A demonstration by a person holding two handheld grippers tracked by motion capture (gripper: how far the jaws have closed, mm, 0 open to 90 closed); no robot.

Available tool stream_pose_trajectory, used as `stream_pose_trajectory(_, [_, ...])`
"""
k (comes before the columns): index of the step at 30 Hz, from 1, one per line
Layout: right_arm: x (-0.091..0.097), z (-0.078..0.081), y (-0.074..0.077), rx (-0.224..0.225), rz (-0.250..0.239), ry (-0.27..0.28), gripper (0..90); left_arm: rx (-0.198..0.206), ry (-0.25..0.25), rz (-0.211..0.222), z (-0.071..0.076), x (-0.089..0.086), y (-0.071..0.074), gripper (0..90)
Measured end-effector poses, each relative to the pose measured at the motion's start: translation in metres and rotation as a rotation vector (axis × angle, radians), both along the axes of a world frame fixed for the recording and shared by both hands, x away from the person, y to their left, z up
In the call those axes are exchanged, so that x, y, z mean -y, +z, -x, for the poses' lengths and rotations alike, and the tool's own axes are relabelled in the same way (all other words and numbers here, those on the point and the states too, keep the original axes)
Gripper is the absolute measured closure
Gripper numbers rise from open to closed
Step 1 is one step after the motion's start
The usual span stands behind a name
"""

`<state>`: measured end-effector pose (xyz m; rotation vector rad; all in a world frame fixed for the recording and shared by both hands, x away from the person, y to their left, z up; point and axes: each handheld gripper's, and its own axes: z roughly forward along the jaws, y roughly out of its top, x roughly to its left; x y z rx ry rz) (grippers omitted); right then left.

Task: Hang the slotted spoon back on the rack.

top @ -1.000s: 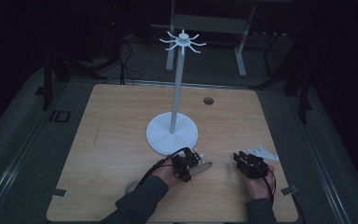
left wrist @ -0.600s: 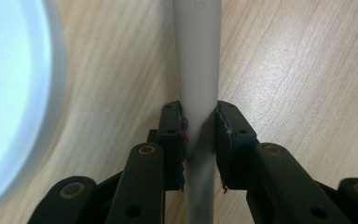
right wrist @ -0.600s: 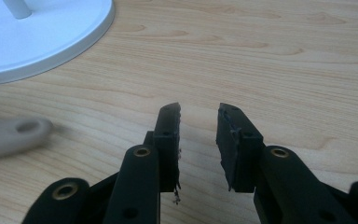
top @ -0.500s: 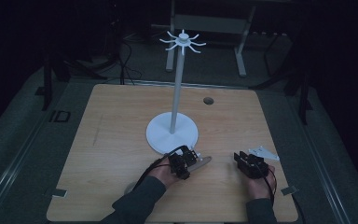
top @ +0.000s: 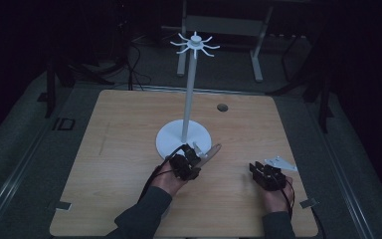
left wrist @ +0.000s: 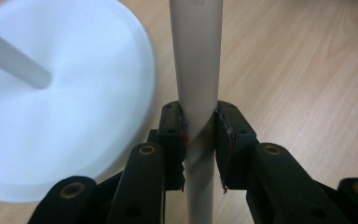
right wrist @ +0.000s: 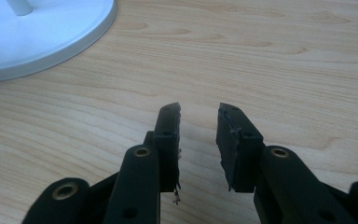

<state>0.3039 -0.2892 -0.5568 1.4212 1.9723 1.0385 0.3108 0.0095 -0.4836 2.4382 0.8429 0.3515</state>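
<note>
Since the earlier frame, the left gripper (top: 195,155) is lifting its pale tube (top: 210,152) rightward beside the white stand (top: 165,144) on the bench (top: 114,144). Left gripper view: jaws clenching the tube (left wrist: 196,70), seemingly stiff, light, slippery; grip mid-length. Right gripper view: right gripper (right wrist: 198,116) resting with jaws released.

A light wooden table (top: 129,149) carries a small dark round hole (top: 222,107) near its far edge, and a grey metal frame (top: 224,25) stands on the dark floor beyond.
</note>
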Motion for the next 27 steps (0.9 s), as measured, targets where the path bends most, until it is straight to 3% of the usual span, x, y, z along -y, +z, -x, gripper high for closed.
stream_pose_trajectory(15, [-0.001,0.0,-0.001,-0.002,0.001,0.004,69.6,0.151,0.098,0.104,0.005,-0.019,0.023,74.1])
stream_pose_trajectory(27, [-0.001,0.0,-0.001,0.001,0.002,0.006,69.5,0.237,0.174,0.182,0.007,-0.03,0.036,74.1])
